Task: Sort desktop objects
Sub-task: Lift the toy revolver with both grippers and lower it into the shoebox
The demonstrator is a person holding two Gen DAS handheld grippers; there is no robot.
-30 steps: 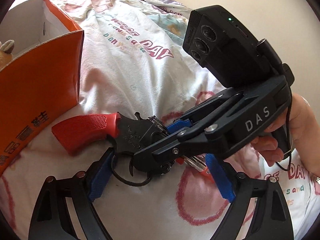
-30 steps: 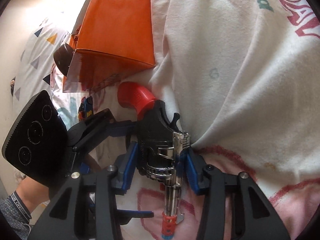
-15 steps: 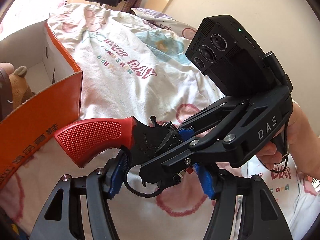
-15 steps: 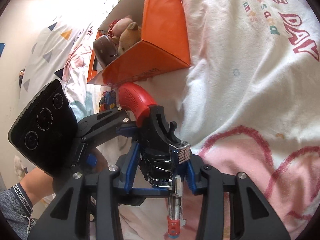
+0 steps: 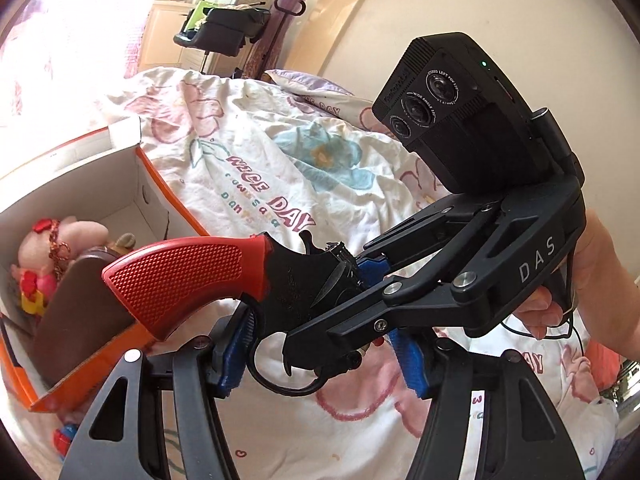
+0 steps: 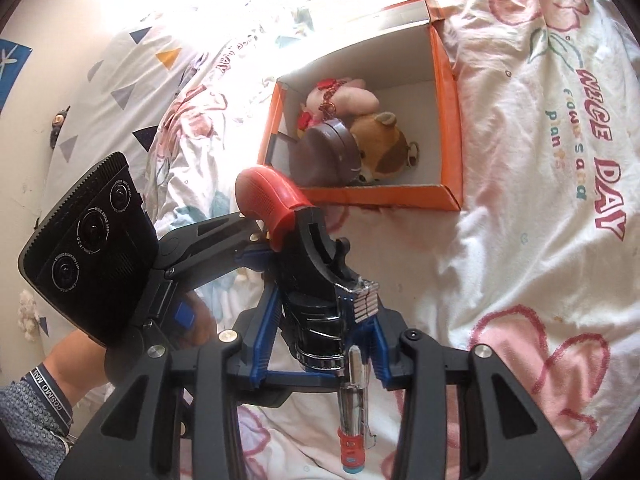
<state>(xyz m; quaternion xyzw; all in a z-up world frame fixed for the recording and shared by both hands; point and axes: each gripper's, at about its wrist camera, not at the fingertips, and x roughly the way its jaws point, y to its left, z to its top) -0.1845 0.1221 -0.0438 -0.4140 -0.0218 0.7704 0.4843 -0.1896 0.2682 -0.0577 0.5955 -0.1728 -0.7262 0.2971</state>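
Above the flowered bedspread (image 6: 532, 264) you have the toy revolver (image 6: 320, 280) lifted clear, with both tools on it. Your right gripper (image 6: 320, 340) is clamped across the black cylinder section, blue pads pressed to either side, chrome barrel pointing back toward the camera. Your left gripper (image 5: 320, 354) brackets the trigger guard; one blue pad looks to be touching the frame, but you cannot tell from these views whether the other pad bears on it, so its hold is uncertain.

As for progress, the orange box (image 6: 450, 120), lying far and slightly right of the gun in the right view, already holds a pink plush (image 6: 340, 98), a brown bear plush (image 6: 380, 140) and a brown rounded case (image 6: 326, 154) leaning against its near wall. Those count as sorted. The revolver is the piece in hand: its red grip (image 5: 180, 276) points at the box and hangs near the box's near edge, not yet inside. By my reading you are well into the job, with this placement unfinished. A small colourful toy (image 5: 66, 436) peeks out on the bedding beside the box's near corner in the left view, so at least that seems left to gather.
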